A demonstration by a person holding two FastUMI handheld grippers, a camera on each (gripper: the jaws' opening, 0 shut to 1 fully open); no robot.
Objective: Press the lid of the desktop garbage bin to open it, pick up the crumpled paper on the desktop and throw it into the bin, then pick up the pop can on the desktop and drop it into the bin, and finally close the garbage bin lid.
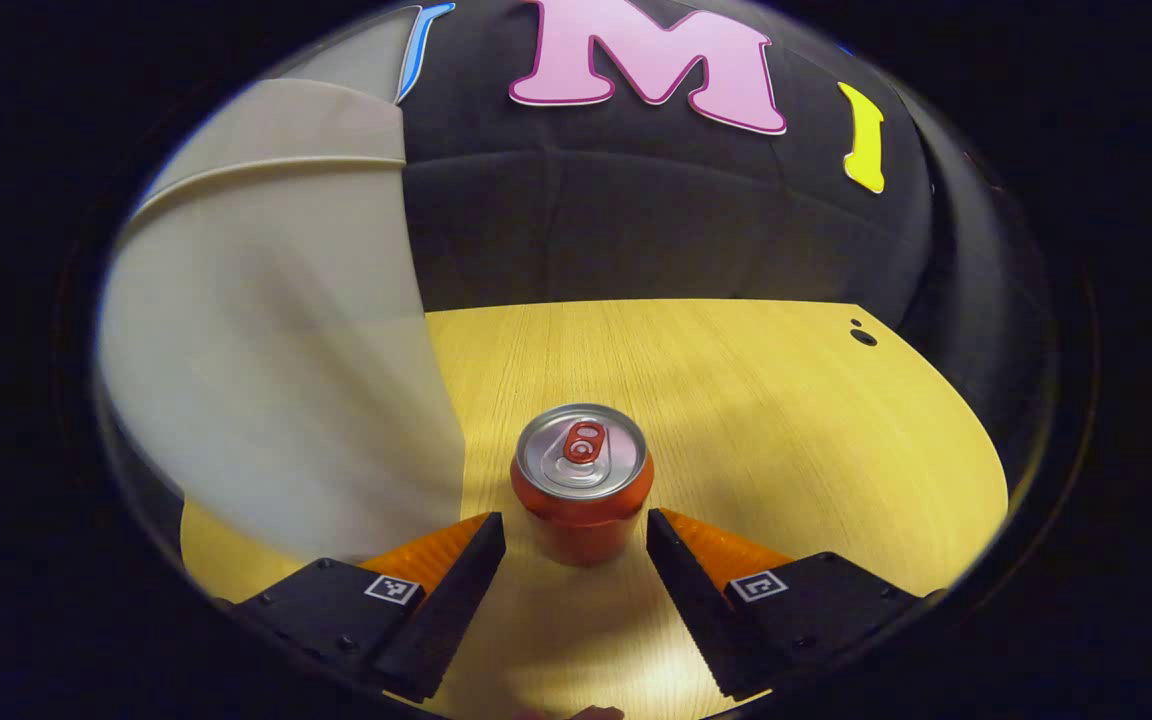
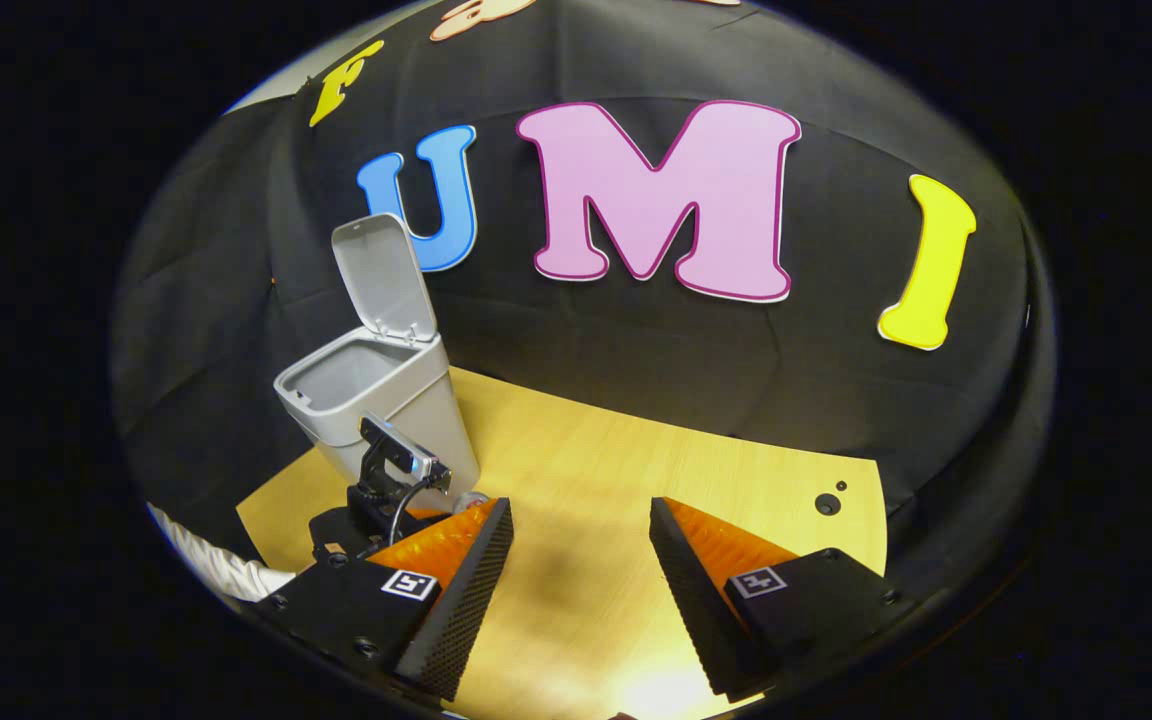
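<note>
Worktop (image 2: 636, 470): pale wood, under both tools. Garbage bin (image 2: 376, 400): grey, ahead-left of the right tool (image 2: 576, 560) in the right gripper view, lid (image 2: 383, 280) tipped upright; visible interior shows no contents. In the left gripper view its wall (image 1: 276, 350) stands close, left of the left tool (image 1: 576, 570). Pop can (image 1: 582, 480): upright, between the left tool's spread fingers, untouched. Right tool: spread, holding nothing.
</note>
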